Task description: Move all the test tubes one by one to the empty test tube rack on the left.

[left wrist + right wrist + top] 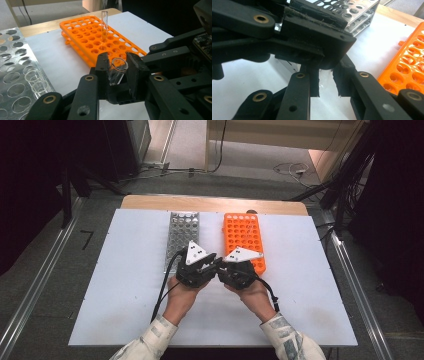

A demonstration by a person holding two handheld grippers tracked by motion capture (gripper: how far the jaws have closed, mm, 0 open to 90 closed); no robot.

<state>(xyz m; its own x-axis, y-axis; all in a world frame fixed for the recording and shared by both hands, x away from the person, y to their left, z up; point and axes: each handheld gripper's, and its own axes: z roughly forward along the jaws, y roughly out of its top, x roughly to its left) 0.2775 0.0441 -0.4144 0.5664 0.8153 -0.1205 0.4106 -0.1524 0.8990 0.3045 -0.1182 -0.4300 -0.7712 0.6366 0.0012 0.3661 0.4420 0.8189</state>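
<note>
A clear glass tube [117, 72] is pinched by the left gripper [117, 68] (beside the orange rack [82, 37]); the right gripper's [325, 83] fingers are held slightly spread.

Black hand-held gripper [212, 264] with brass rivets; patterned pale sleeves [152, 340].

both grippers (left [209, 265], right [223, 266]) meet between two racks.
</note>
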